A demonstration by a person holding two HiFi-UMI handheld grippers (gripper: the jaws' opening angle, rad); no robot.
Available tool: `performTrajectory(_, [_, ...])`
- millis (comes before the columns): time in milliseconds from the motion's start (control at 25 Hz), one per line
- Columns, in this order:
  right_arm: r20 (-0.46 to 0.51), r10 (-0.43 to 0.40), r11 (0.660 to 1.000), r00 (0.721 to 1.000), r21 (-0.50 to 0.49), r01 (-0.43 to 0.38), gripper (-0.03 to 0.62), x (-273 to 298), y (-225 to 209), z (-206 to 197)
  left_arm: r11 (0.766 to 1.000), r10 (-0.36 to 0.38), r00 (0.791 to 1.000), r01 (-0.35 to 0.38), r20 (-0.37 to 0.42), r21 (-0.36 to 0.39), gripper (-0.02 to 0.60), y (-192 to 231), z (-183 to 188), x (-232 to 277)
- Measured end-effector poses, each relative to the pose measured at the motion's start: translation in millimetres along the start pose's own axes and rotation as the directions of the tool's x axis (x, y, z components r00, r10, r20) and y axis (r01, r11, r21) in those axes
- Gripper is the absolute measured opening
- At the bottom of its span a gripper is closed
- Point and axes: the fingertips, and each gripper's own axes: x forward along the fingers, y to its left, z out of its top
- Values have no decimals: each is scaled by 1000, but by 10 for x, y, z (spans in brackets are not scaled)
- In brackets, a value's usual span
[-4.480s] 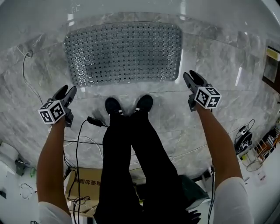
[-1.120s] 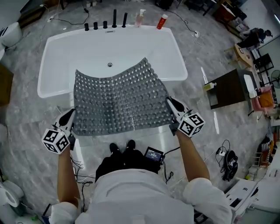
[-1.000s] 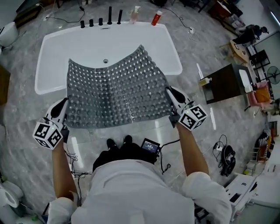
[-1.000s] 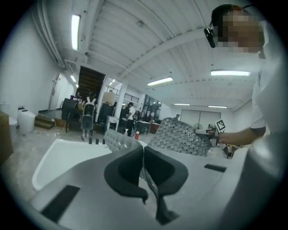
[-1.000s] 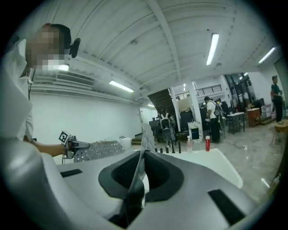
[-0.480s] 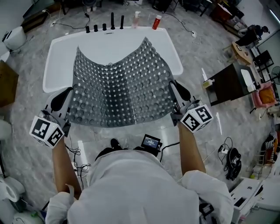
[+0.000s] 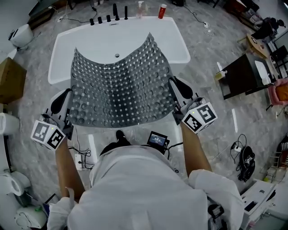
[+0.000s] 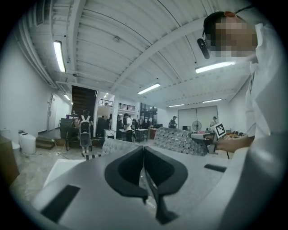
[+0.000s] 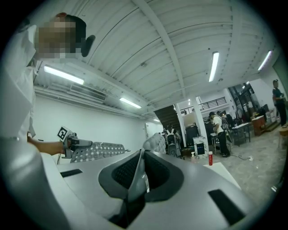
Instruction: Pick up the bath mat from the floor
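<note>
Head view: a grey marble floor [image 7: 211, 134] fills the room, and on it stands a white bathtub [image 7: 180, 45]. The studded grey bath mat [image 7: 119, 87] is off the floor, stretched wide in front of the person between the two hand-held grippers. In this view it covers the near half of the tub. Its far edge dips in the middle and rises at both far corners. The left hand-held gripper [image 7: 66, 94] has the mat's near left corner and the right hand-held gripper [image 7: 172, 81] the near right one. In the left gripper view, the left hand-held gripper [image 8: 143, 149] has its jaws pressed together on the thin edge of the mat [image 8: 177, 140]. The right gripper view shows the same of the right hand-held gripper [image 9: 141, 155], with a grey strip of mat [image 9: 96, 150] pinched flat between its closed jaws. A cardboard box [image 7: 11, 81] sits left of the tub and a dark worktop [image 7: 245, 74] to its right. Black taps [image 7: 108, 19], a pale pump bottle [image 7: 141, 8] and a red bottle [image 7: 161, 11] line the tub's far end.
</note>
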Motion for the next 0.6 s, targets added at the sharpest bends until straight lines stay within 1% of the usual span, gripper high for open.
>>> performTrajectory(160, [12, 23, 1000, 1000, 13, -23, 43, -268, 78, -83, 999, 32, 999, -32, 5, -18, 11, -282, -27, -170])
performTrajectory(440, [28, 13, 999, 1000, 41, -14, 43, -732, 196, -302, 997, 77, 997, -77, -13, -29, 11, -691, -153, -518])
performTrajectory(600, [22, 21, 998, 1000, 56, -22, 42, -964, 363, -454, 995, 94, 995, -95, -41, -28, 11, -877, -274, -750])
